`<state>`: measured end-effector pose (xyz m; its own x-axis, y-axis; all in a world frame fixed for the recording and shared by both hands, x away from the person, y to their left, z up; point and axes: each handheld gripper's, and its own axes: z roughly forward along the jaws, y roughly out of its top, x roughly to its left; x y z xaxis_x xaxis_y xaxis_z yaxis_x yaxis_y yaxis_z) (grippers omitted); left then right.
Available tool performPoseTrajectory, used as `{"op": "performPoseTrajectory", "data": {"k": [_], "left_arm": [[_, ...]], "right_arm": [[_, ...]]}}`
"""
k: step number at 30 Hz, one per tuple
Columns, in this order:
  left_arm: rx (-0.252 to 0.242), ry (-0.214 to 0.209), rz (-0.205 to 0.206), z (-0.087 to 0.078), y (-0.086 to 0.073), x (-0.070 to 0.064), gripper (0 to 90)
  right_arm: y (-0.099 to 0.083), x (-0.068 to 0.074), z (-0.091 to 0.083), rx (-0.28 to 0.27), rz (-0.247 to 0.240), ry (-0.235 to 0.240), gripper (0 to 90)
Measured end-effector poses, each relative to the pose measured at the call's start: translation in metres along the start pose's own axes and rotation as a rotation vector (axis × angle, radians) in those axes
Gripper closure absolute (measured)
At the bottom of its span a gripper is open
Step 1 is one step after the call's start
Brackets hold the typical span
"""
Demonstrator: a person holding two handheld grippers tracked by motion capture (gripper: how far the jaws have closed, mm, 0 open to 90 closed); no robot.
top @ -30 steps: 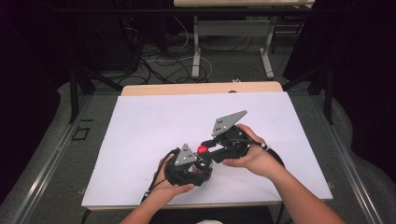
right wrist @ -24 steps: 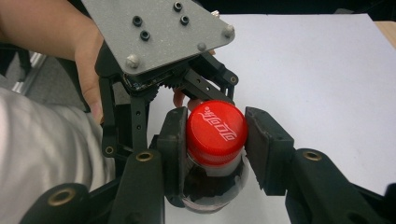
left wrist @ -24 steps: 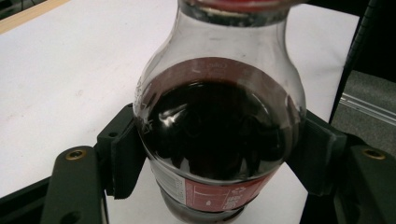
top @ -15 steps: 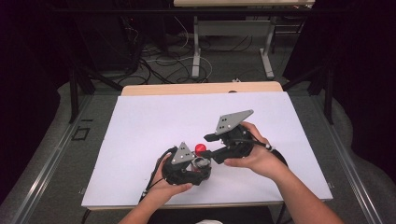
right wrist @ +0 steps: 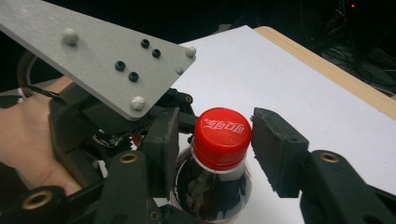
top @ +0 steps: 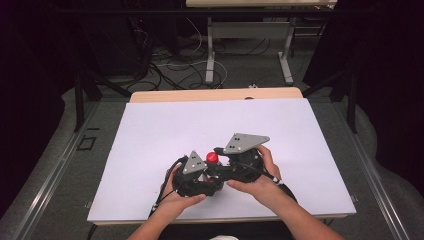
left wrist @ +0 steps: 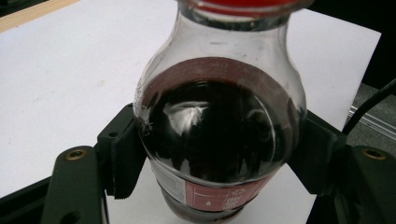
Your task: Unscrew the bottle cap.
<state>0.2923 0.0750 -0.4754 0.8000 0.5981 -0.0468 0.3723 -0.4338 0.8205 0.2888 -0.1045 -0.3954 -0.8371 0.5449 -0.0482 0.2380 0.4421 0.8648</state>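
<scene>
Two grippers are seen close together at the lower middle of the high view, over the white sheet (top: 150, 150) on the table. In the left gripper view, the bottle (left wrist: 219, 135) of dark drink is pinched at its body by the left gripper (left wrist: 219, 158), both pads pressed against the glassy sides. In the right gripper view, the red cap (right wrist: 222, 136) at centre frame is straddled by the right gripper (right wrist: 215, 149), its jaws spread and a gap left on the right side.
</scene>
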Motion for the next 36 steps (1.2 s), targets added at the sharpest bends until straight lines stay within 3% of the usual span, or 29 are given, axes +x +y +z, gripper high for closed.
{"op": "performPoseTrajectory", "data": {"k": [6, 12, 14, 19, 20, 21, 23, 24, 25, 26, 28, 30, 36], "left_arm": [[-0.002, 0.007, -0.003, 0.001, 0.000, -0.002, 30.0], [0.004, 0.006, 0.009, 0.000, 0.001, -0.002, 30.0], [0.001, 0.000, 0.003, -0.001, 0.001, -0.002, 30.0], [0.001, -0.021, 0.014, -0.003, 0.001, -0.002, 30.0], [-0.002, -0.019, 0.012, -0.003, 0.001, -0.003, 30.0], [-0.004, -0.022, 0.017, -0.003, 0.001, -0.003, 30.0], [-0.003, -0.025, 0.016, -0.003, 0.002, -0.004, 30.0], [-0.002, -0.030, 0.010, -0.003, 0.002, -0.004, 30.0], [-0.002, -0.027, 0.012, -0.003, 0.002, -0.003, 30.0], [0.005, -0.028, 0.012, -0.004, 0.002, -0.003, 30.0], [0.004, -0.016, 0.018, -0.004, 0.002, -0.002, 30.0], [-0.007, -0.010, 0.001, -0.004, 0.002, -0.002, 30.0], [-0.001, -0.004, -0.003, -0.004, 0.002, -0.002, 30.0]], "right_arm": [[0.000, 0.001, 0.005, -0.005, 0.012, -0.012, 54.5], [0.000, -0.001, 0.012, -0.013, -0.007, -0.004, 58.2], [0.001, -0.007, 0.012, -0.032, -0.033, 0.041, 60.8], [0.005, -0.030, 0.012, -0.007, -0.119, 0.238, 61.3], [0.005, -0.030, 0.012, -0.007, -0.119, 0.238, 61.3], [0.006, -0.036, 0.012, -0.016, -0.149, 0.293, 61.1], [0.006, -0.037, 0.011, -0.009, -0.162, 0.299, 59.7], [0.006, -0.037, 0.011, -0.009, -0.162, 0.299, 59.7], [0.007, -0.031, 0.009, -0.016, -0.132, 0.224, 46.0], [0.006, -0.028, 0.008, -0.024, -0.118, 0.197, 44.4], [0.006, -0.025, 0.005, -0.030, -0.114, 0.171, 44.4], [0.005, -0.013, 0.001, -0.035, -0.081, 0.096, 46.1], [0.000, -0.002, 0.005, -0.030, -0.058, 0.039, 50.8]]}}
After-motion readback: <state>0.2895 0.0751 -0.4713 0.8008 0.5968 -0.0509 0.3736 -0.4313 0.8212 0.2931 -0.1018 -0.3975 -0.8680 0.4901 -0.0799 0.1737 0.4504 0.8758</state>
